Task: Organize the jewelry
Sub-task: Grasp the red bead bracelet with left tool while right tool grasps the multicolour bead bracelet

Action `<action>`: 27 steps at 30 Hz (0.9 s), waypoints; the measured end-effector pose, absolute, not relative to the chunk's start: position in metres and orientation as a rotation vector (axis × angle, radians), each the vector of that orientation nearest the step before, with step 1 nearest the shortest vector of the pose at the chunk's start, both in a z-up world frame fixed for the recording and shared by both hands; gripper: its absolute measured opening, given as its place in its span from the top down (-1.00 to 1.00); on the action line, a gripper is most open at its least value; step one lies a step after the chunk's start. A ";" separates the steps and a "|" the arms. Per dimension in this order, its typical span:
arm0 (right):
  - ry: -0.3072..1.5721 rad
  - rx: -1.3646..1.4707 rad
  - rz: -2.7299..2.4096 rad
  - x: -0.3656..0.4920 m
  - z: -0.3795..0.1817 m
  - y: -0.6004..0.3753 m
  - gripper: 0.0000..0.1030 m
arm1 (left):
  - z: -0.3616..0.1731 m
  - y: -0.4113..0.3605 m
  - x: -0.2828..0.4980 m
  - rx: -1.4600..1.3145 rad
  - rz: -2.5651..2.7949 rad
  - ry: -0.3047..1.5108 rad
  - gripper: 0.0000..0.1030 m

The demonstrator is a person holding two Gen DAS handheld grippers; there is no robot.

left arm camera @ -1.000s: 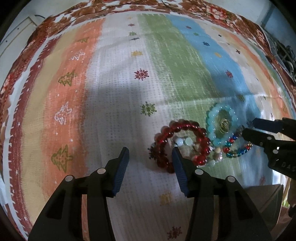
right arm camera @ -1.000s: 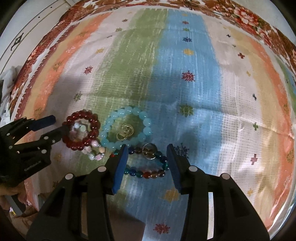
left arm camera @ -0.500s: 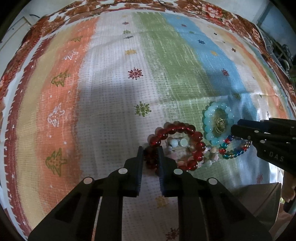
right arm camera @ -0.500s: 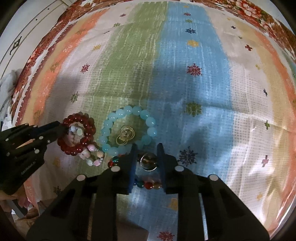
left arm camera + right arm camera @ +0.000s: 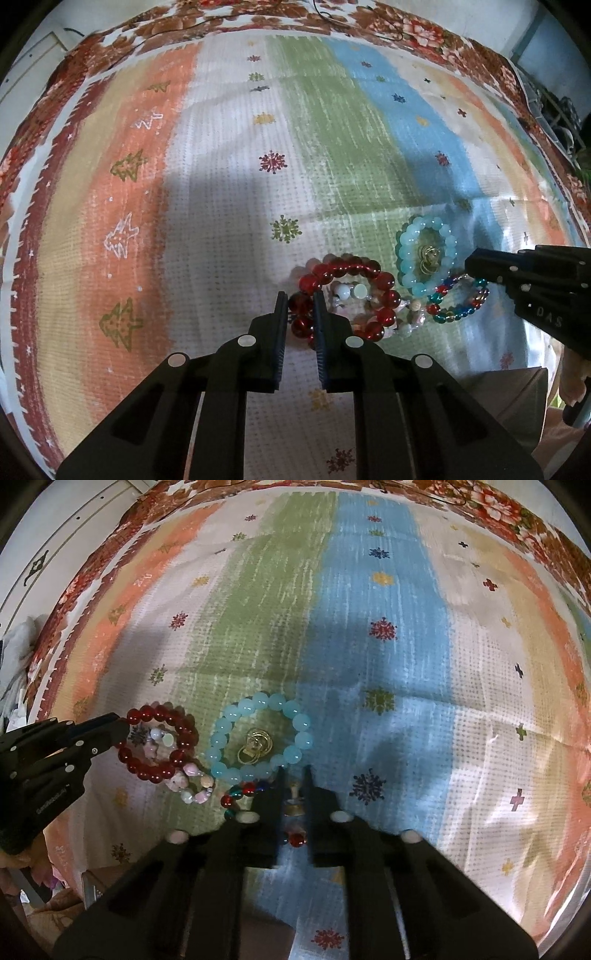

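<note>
Red glass-bead bracelet sits pinched in our left claw; our right claw pinches the multicoloured bead bracelet, lower centre. Nothing sorted yet; aqua bracelet waits.

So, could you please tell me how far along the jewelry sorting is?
Nothing looks sorted yet. The left gripper is shut on the red bracelet, the right gripper on the multicolored bracelet. The aqua bracelet, gold rings and pink bracelet remain clustered.

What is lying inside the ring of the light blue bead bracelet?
Inside the light blue bead bracelet lie small gold rings, linked or overlapping. The striped cloth shows around them; whatever is under the rings is covered.
</note>
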State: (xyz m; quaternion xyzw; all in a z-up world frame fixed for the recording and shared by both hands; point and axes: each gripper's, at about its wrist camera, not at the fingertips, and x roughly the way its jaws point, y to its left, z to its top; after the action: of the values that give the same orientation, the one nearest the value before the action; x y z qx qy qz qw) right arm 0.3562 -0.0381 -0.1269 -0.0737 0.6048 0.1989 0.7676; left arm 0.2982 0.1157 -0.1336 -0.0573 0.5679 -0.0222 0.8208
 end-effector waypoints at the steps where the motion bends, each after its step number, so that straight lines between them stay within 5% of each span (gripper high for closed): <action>1: 1.312 -0.162 0.434 0.356 -0.126 -0.038 0.87 | -0.133 0.115 0.298 -0.122 -0.051 1.207 0.74; 12: 1.337 -0.183 0.437 0.355 -0.128 -0.036 0.84 | -0.126 0.110 0.298 -0.112 -0.061 1.194 0.75; 19: 1.359 -0.197 0.456 0.351 -0.131 -0.031 0.38 | -0.134 0.111 0.298 -0.094 -0.048 1.216 0.74; 27: 1.368 -0.209 0.463 0.350 -0.138 -0.025 0.34 | -0.134 0.111 0.297 -0.086 -0.053 1.216 0.74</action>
State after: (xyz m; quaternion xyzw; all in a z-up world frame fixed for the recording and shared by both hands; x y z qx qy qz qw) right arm 0.3496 -0.0250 -0.1377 -0.0953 0.6248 0.2115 0.7456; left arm 0.2973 0.1108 -0.1341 -0.0405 0.5708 -0.0247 0.8197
